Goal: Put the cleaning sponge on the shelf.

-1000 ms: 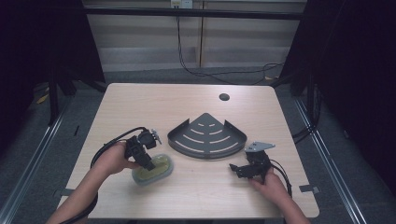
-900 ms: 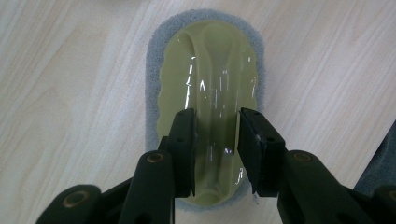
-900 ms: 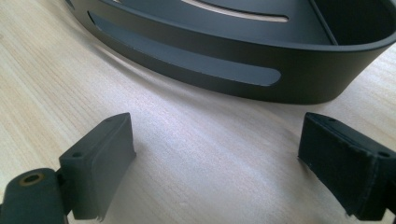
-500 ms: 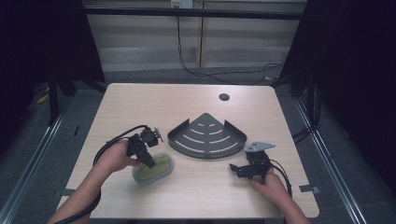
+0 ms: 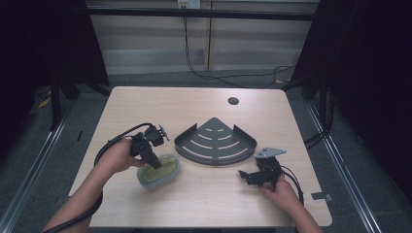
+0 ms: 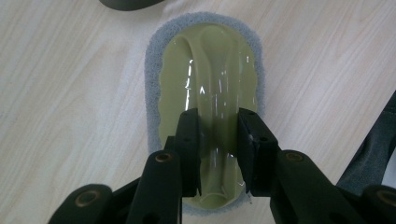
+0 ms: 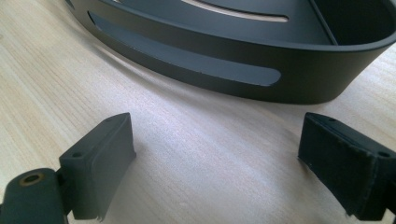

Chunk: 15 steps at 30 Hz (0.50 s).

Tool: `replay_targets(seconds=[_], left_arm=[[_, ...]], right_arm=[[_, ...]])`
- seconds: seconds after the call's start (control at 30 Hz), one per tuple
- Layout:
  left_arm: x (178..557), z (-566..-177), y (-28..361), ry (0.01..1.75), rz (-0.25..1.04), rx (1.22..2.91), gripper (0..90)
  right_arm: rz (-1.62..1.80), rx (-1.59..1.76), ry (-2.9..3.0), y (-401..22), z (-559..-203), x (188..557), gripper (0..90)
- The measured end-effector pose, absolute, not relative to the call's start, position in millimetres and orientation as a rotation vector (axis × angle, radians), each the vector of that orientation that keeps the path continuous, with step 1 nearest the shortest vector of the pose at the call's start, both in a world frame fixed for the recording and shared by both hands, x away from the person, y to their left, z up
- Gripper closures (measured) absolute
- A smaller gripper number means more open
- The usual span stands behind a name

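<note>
Up close, the left hand-held gripper is squeezing the scrub pad's shiny green handle; the right hand-held gripper is gaping wide, empty, near the black corner rack.

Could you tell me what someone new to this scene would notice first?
The left gripper stands out: its jaws are clamped on the raised handle of an olive-green scrubber, which lies flat on the table near the front left. Just right of it sits a dark, fan-shaped slotted rack at the table's middle. The right gripper rests open before the rack's curved wall, holding nothing.
</note>
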<state>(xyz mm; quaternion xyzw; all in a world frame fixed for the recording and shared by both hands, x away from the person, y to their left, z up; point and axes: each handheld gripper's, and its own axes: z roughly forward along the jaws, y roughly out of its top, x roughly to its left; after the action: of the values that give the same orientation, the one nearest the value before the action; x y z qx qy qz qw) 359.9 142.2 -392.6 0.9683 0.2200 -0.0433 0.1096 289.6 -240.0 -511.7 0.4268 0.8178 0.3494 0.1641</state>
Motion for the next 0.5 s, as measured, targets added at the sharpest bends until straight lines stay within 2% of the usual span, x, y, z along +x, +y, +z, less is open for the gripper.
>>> replay_targets(seconds=[0.5], left_arm=[[372.2,-378.2,135.9,0.656,-0.134,2.870,71.7]], right_arm=[[0.993,1.221,2.329,-239.9,-511.6,289.2,10.0]])
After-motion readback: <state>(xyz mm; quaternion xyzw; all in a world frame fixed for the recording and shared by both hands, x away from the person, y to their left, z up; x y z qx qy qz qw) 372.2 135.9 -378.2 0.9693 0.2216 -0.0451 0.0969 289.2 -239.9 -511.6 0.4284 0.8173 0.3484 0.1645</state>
